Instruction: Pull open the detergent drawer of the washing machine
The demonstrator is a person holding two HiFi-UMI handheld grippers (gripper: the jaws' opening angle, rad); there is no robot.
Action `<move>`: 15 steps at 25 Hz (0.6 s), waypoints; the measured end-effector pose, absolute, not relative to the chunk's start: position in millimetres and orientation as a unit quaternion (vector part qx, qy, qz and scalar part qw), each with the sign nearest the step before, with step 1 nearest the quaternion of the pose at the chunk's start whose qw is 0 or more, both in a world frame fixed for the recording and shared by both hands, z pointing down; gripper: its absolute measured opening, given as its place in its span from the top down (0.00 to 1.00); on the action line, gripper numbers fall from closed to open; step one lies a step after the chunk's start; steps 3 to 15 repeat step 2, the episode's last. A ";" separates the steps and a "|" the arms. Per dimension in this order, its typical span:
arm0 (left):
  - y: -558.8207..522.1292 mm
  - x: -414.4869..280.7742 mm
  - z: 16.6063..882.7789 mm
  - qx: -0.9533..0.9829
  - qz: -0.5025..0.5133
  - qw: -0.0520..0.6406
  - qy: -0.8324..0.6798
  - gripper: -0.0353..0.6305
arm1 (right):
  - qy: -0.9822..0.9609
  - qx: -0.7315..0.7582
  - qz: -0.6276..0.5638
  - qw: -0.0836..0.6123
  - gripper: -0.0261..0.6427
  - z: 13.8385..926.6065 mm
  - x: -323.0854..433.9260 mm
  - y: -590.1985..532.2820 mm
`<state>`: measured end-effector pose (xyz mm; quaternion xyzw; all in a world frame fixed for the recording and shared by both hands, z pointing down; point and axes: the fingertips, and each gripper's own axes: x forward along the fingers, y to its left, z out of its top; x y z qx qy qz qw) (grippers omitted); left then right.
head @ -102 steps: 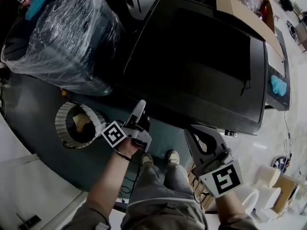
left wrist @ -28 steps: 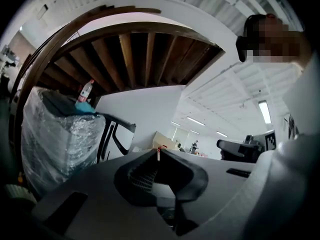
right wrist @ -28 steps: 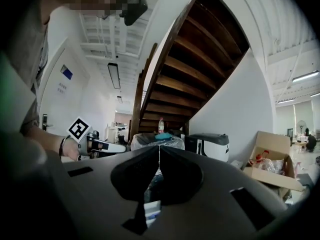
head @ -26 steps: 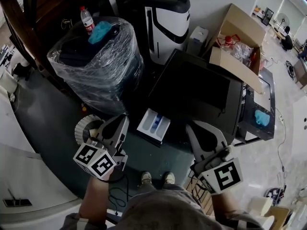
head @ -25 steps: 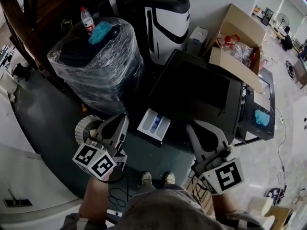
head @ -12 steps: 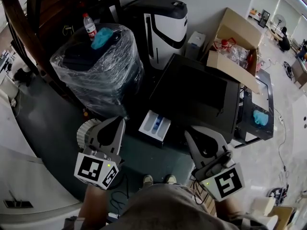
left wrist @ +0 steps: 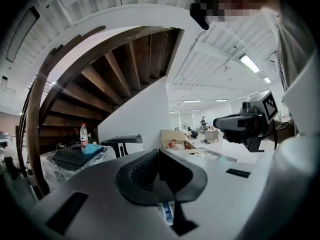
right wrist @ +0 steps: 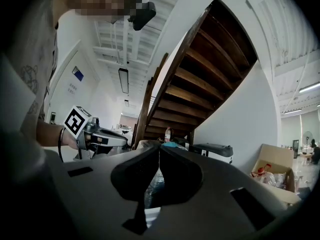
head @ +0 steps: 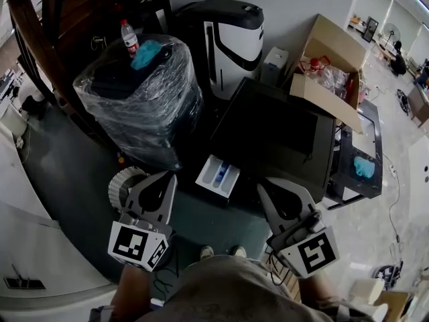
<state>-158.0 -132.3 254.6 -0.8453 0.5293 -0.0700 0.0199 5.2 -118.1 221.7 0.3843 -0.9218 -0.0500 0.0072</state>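
The washing machine [head: 278, 136] is a dark, boxy unit with a flat black top, seen from above. Its detergent drawer [head: 218, 175] stands pulled well out of the machine's front face, at the left end of that face. The drawer is white, rectangular and open-topped, with blue parts inside its compartments, and it juts out level.

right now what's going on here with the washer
A person stands at the washer with a gripper in each hand. The detergent drawer already sticks out open from the washer's front, with blue inside it. Neither gripper touches it. The left gripper hangs to the drawer's left and the right gripper to its right, both with jaws shut and empty.
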 end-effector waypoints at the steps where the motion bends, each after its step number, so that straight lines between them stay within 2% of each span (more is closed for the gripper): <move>1: -132.1 -158.7 254.6 -0.844 -0.070 0.020 0.531 0.92 | -0.922 0.385 -0.048 0.005 0.92 221.3 4.9 -118.2; 15: -131.8 -159.6 254.5 -0.843 -0.070 0.021 0.533 0.92 | -0.922 0.385 -0.047 0.003 0.92 220.9 4.7 -118.3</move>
